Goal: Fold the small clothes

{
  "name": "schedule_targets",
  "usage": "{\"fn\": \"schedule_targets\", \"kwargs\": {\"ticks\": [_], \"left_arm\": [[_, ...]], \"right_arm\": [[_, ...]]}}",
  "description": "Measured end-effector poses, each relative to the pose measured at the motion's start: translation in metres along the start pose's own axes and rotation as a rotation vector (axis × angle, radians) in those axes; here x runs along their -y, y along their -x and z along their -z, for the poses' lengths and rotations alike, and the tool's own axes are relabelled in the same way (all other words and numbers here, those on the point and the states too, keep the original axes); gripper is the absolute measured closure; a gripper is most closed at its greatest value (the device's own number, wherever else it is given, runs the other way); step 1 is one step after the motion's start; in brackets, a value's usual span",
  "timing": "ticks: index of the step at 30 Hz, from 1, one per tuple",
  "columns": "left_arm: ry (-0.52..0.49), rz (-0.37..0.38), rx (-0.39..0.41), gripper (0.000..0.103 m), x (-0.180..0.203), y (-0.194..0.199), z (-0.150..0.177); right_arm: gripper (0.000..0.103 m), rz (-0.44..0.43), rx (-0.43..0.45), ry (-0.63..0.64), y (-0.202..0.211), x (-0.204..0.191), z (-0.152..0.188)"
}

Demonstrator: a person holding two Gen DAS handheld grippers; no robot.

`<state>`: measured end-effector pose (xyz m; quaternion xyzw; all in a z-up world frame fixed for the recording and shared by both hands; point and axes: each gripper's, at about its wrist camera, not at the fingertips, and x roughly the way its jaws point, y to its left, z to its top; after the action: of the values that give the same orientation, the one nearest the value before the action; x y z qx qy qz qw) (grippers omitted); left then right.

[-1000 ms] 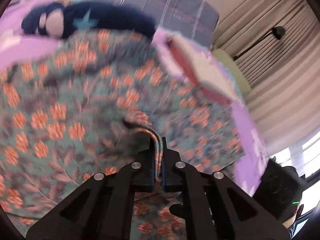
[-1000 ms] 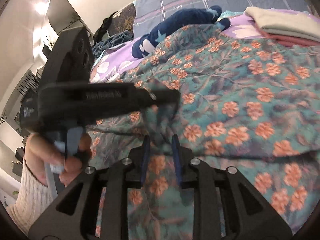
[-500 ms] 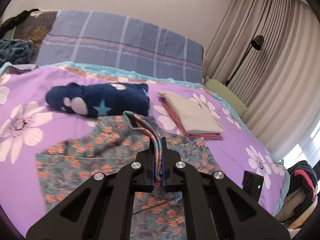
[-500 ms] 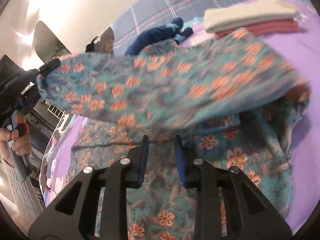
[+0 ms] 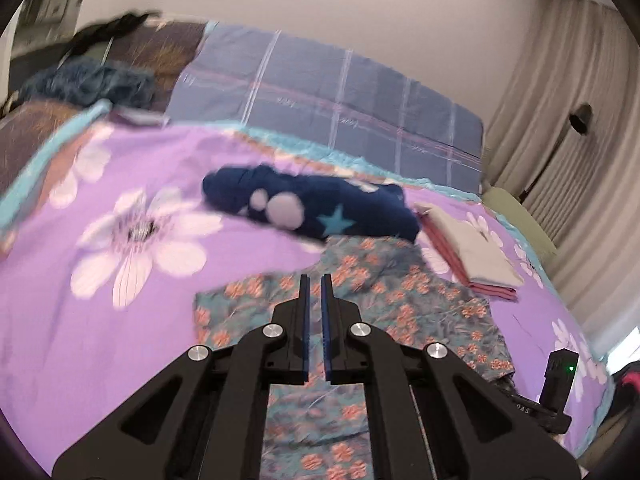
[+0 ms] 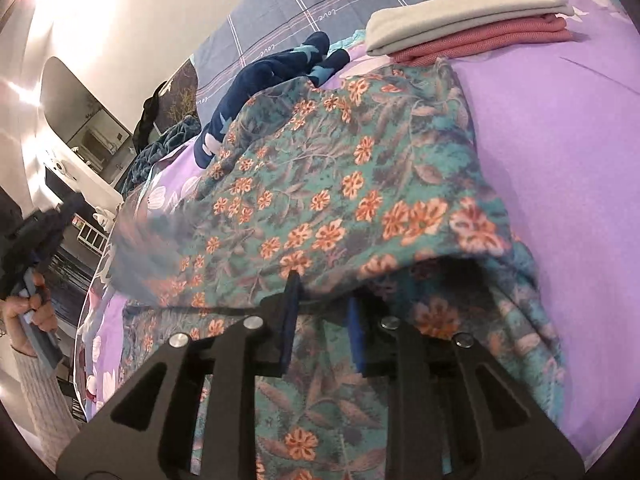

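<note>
Bedsheet (image 5: 120, 312), purple with big white flowers, covers the bed you work on; a blue plaid pillow (image 5: 332, 100) lies along the pale wall, and curtains (image 5: 568, 128) hang on the right. Your flowery teal garment (image 6: 360, 184) lies in the middle, folded over itself, with a raised fold just in front of your right gripper (image 6: 322, 300). Its fingers have just been closing, with cloth lying between them, but you cannot tell if they pinch it. Your left gripper (image 5: 315, 284) is clenched on nothing, up above the garment. A navy star-print garment (image 5: 320, 208) lies behind, folded clothes (image 5: 476, 252) just right of it. Bare sheet stretches wide on the left.
</note>
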<state>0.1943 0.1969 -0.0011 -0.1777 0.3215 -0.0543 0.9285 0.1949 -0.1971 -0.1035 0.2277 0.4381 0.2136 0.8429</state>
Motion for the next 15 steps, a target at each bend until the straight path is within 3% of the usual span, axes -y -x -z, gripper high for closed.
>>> {"fn": "schedule_targets", "kwargs": {"ticks": [3, 6, 10, 11, 12, 13, 15], "left_arm": [[0.04, 0.008, -0.09, 0.097, -0.019, -0.018, 0.016], [0.053, -0.025, -0.172, 0.059, -0.024, -0.042, 0.036], [0.004, -0.05, -0.241, 0.058, -0.016, -0.074, 0.053], [-0.011, -0.048, -0.253, 0.059, -0.016, -0.079, 0.057], [-0.042, -0.065, -0.262, 0.066, -0.011, -0.085, 0.061], [-0.078, -0.096, -0.264, 0.082, -0.008, -0.089, 0.063], [-0.119, -0.137, -0.252, 0.103, -0.003, -0.089, 0.063]], "right_arm": [[0.074, -0.003, -0.001, 0.016, 0.0, -0.005, 0.001], [0.07, 0.004, -0.001, 0.038, -0.003, -0.01, 0.002], [0.069, 0.006, -0.002, 0.042, -0.003, -0.012, 0.002], [0.069, 0.005, -0.001, 0.041, -0.004, -0.012, 0.002], [0.069, 0.004, -0.001, 0.041, -0.003, -0.012, 0.002], [0.069, 0.001, -0.001, 0.039, -0.003, -0.012, 0.002], [0.069, -0.003, -0.002, 0.036, -0.003, -0.011, 0.002]]}}
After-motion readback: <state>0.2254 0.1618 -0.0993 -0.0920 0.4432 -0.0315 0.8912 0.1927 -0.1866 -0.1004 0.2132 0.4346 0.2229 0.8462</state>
